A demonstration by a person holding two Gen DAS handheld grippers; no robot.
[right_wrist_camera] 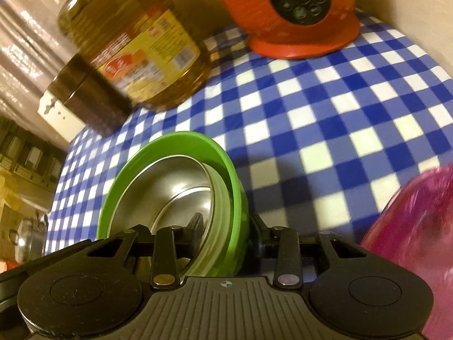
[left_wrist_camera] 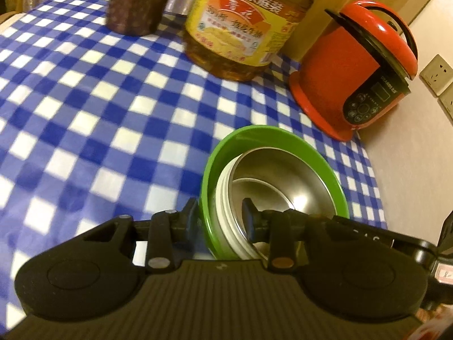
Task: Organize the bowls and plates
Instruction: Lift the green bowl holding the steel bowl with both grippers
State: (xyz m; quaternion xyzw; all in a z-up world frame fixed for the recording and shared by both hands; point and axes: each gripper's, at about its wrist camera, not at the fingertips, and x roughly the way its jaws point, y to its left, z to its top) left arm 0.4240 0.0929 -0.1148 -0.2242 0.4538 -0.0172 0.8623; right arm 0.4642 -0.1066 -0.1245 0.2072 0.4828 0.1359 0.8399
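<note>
A green bowl (left_wrist_camera: 271,138) holds a steel bowl (left_wrist_camera: 283,181) with a pale rim inside it. My left gripper (left_wrist_camera: 219,215) is shut on the near left rim of the stacked bowls, one finger outside the green wall, one inside the steel bowl. In the right wrist view the same green bowl (right_wrist_camera: 181,144) and steel bowl (right_wrist_camera: 170,187) show. My right gripper (right_wrist_camera: 226,232) is shut on their right rim, one finger inside, one outside. The stack is tilted over the blue checked tablecloth (left_wrist_camera: 85,99).
A large cooking-oil bottle (left_wrist_camera: 240,28), a dark cylinder (left_wrist_camera: 136,2) and a red rice cooker (left_wrist_camera: 359,68) stand at the back of the table. A wall with sockets (left_wrist_camera: 438,73) is on the right. A pink translucent object (right_wrist_camera: 413,240) sits near right.
</note>
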